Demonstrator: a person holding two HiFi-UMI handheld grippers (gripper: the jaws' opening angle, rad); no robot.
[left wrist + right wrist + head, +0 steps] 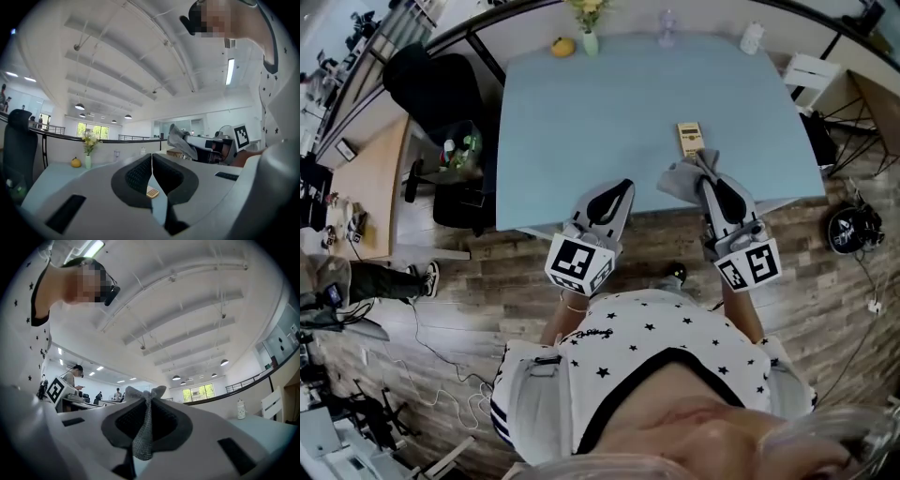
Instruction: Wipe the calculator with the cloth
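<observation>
right gripper: clenched on the grey woven cloth; fabric is pinched between the pads, with a tuft poking out past the tips and a tail hanging below.
left gripper: jaws pressed together with nothing between them; left gripper is held over the near edge of the light blue table.
calculator: small beige rectangular calculator lies flat on the table, long axis pointing away from the person, just beyond the right gripper. Not touched yet.
cloth position: bunched at the jaw tips and draping left of them; near the calculator's near end, apart from it.
step: approach, wipe not started.
how: bring the right gripper forward and down so the loose fabric lands on the keys, not the hard jaw tips. Stroke along the long axis with light pressure.
risk: the calculator looks light and unheld, so it will likely slide on the smooth top.
fix: rest the shut left gripper against its far or left edge as a stop.
clearance: nothing else near it; the vase and bottle sit at the far edge.
</observation>
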